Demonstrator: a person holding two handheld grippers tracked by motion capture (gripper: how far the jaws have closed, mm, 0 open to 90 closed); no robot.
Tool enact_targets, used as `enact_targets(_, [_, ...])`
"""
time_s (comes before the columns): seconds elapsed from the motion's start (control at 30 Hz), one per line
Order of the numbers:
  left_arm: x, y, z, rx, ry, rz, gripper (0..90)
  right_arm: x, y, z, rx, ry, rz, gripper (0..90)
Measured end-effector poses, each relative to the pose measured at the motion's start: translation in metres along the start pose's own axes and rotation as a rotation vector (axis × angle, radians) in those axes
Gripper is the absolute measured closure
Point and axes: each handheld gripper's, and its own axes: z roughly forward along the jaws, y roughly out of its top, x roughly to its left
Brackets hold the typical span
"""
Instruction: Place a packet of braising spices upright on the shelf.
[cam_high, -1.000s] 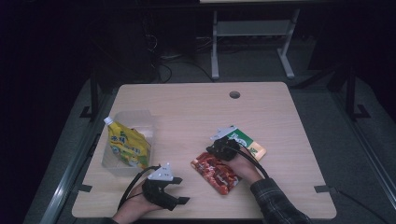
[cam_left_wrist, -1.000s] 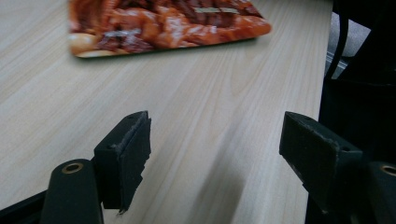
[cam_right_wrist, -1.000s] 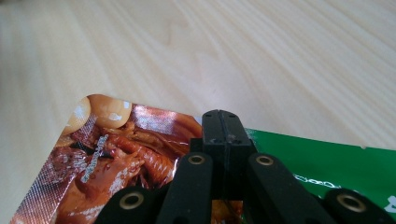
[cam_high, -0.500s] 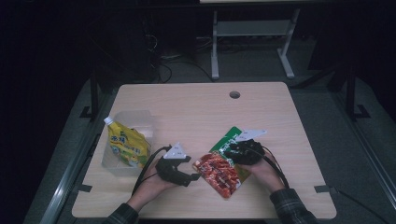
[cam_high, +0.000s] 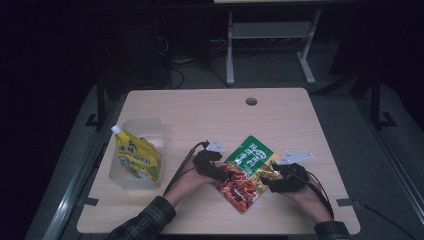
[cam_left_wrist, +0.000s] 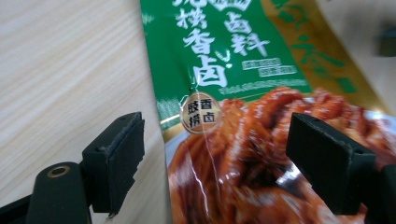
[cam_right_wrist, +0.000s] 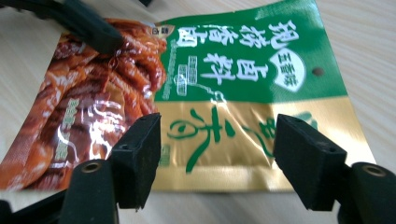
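Observation:
A flat food pouch (cam_high: 248, 162), green at the top, gold along one side and printed with red noodles, lies on the wooden table (cam_high: 200, 115). My left gripper (cam_high: 226, 175) is at its left edge. In the left gripper view the left gripper (cam_left_wrist: 219, 163) is open, its jaws straddling the pouch (cam_left_wrist: 224, 60) edge. My right gripper (cam_high: 266, 182) is at the pouch's right side. In the right gripper view the right gripper (cam_right_wrist: 223, 158) is open around the gold edge of the pouch (cam_right_wrist: 224, 70). One jaw of the left gripper rests over the red corner at the top left of that view.
A clear plastic container (cam_high: 145, 127) stands at the table's left with a yellow spouted pouch (cam_high: 136, 157) in it. A round cable hole (cam_high: 251, 101) sits near the far edge. Dark floor and a metal stand lie beyond the table.
My left gripper came up from the front edge to the pouch's left side. The pouch turned and slid. My right gripper shifted right to its gold edge.

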Motion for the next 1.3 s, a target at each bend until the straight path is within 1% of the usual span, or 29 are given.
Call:
enact_targets(0.07, [0.001, 0.000, 0.006, -0.001, -0.005, 0.007, 18.7, -0.001, -0.003, -0.003, -0.005, -0.001, -0.003, 29.9])
enact_targets(0.1, [0.001, 0.001, 0.006, 0.005, 0.000, 0.023, 18.8, -0.001, -0.004, -0.004, 0.000, -0.001, 0.006, 29.4])
enact_targets(0.13, [-0.001, 0.001, 0.007, 0.007, -0.007, 0.030, 20.1, -0.001, -0.005, -0.006, 0.003, -0.002, 0.017, 28.4])
enact_targets(0.17, [-0.002, 0.002, 0.007, 0.007, -0.016, 0.042, 24.0, -0.002, -0.007, -0.007, -0.003, -0.009, 0.014, 27.3])
enact_targets(0.2, [-0.004, 0.002, 0.007, 0.007, -0.009, 0.050, 28.3, -0.003, -0.007, -0.008, -0.004, -0.015, 0.028, 25.8])
enact_targets(0.27, [-0.008, 0.002, 0.007, 0.003, 0.004, 0.063, 40.0, -0.005, -0.008, -0.009, -0.013, -0.025, 0.030, 24.5])
enact_targets(0.3, [-0.008, 0.002, 0.006, 0.014, 0.003, 0.074, 45.7, -0.006, -0.008, -0.010, -0.012, -0.031, 0.032, 23.9])
enact_targets(0.33, [-0.010, 0.002, 0.007, 0.005, -0.008, 0.069, 53.3, -0.006, -0.009, -0.011, -0.016, -0.037, 0.036, 23.1])
enact_targets(0.37, [-0.010, 0.002, 0.006, 0.019, -0.011, 0.091, 60.9, -0.007, -0.009, -0.012, -0.018, -0.039, 0.038, 22.7])
enact_targets(0.4, [-0.012, 0.003, 0.006, 0.021, -0.004, 0.094, 65.7, -0.007, -0.009, -0.013, -0.018, -0.042, 0.043, 22.2])
enact_targets(0.43, [-0.014, 0.003, 0.007, 0.012, -0.007, 0.085, 72.2, -0.008, -0.010, -0.015, -0.025, -0.049, 0.043, 20.8])
enact_targets(0.47, [-0.014, 0.004, 0.007, 0.028, -0.009, 0.097, 77.8, -0.008, -0.010, -0.016, -0.024, -0.054, 0.051, 19.3])
enact_targets(0.5, [-0.015, 0.004, 0.008, 0.020, -0.009, 0.092, 81.0, -0.009, -0.012, -0.018, -0.029, -0.061, 0.054, 18.6])
enact_targets(0.53, [-0.015, 0.004, 0.007, 0.034, -0.007, 0.107, 83.2, -0.010, -0.013, -0.020, -0.029, -0.066, 0.062, 17.2])
enact_targets(0.57, [-0.015, 0.004, 0.007, 0.023, -0.007, 0.089, 84.7, -0.011, -0.014, -0.020, -0.032, -0.072, 0.065, 16.4])
enact_targets(0.6, [-0.014, 0.004, 0.006, 0.024, -0.012, 0.085, 86.2, -0.012, -0.016, -0.022, -0.029, -0.071, 0.079, 16.2])
enact_targets(0.63, [-0.012, 0.004, 0.005, 0.017, -0.024, 0.068, 87.7, -0.013, -0.018, -0.022, -0.026, -0.066, 0.088, 15.1])
enact_targets(0.67, [-0.010, 0.003, 0.004, 0.003, -0.036, 0.051, 88.9, -0.014, -0.020, -0.022, -0.020, -0.064, 0.105, 14.7])
enact_targets(0.7, [-0.010, 0.001, 0.004, -0.019, -0.044, 0.027, 89.3, -0.015, -0.021, -0.021, -0.009, -0.059, 0.104, 14.7])
enact_targets(0.73, [-0.010, 0.001, 0.003, -0.026, -0.044, 0.030, 89.6, -0.016, -0.022, -0.019, 0.001, -0.051, 0.123, 14.6])
enact_targets(0.77, [-0.010, 0.000, 0.000, -0.021, -0.044, 0.044, 89.8, -0.016, -0.022, -0.019, 0.006, -0.045, 0.128, 14.5])
enact_targets(0.8, [-0.010, 0.000, -0.001, -0.042, -0.045, 0.033, 89.8, -0.017, -0.022, -0.017, 0.006, -0.033, 0.130, 14.3])
enact_targets(0.83, [-0.010, 0.000, -0.003, -0.046, -0.045, 0.038, 89.8, -0.017, -0.022, -0.016, 0.007, -0.023, 0.139, 14.1])
enact_targets(0.87, [-0.010, 0.000, -0.006, -0.060, -0.049, 0.031, 89.8, -0.018, -0.022, -0.014, 0.003, -0.017, 0.133, 14.1])
enact_targets(0.93, [-0.008, 0.001, -0.015, -0.094, -0.048, 0.018, 89.8, -0.019, -0.021, -0.012, 0.000, 0.003, 0.154, 13.9])
enact_targets(0.97, [-0.008, 0.001, -0.015, -0.094, -0.048, 0.018, 89.9, -0.019, -0.021, -0.012, 0.000, 0.003, 0.154, 13.9])
enact_targets(1.03, [-0.007, 0.001, -0.021, -0.110, -0.049, 0.015, 89.9, -0.020, -0.020, -0.010, -0.001, 0.019, 0.170, 13.9])
enact_targets(1.1, [-0.005, 0.001, -0.028, -0.137, -0.046, 0.008, 89.9, -0.019, -0.018, -0.008, -0.001, 0.021, 0.172, 13.9])
enact_targets(1.3, [-0.005, 0.002, -0.045, -0.181, -0.052, -0.008, 90.0, -0.017, -0.012, 0.000, -0.019, 0.060, 0.167, 13.9])
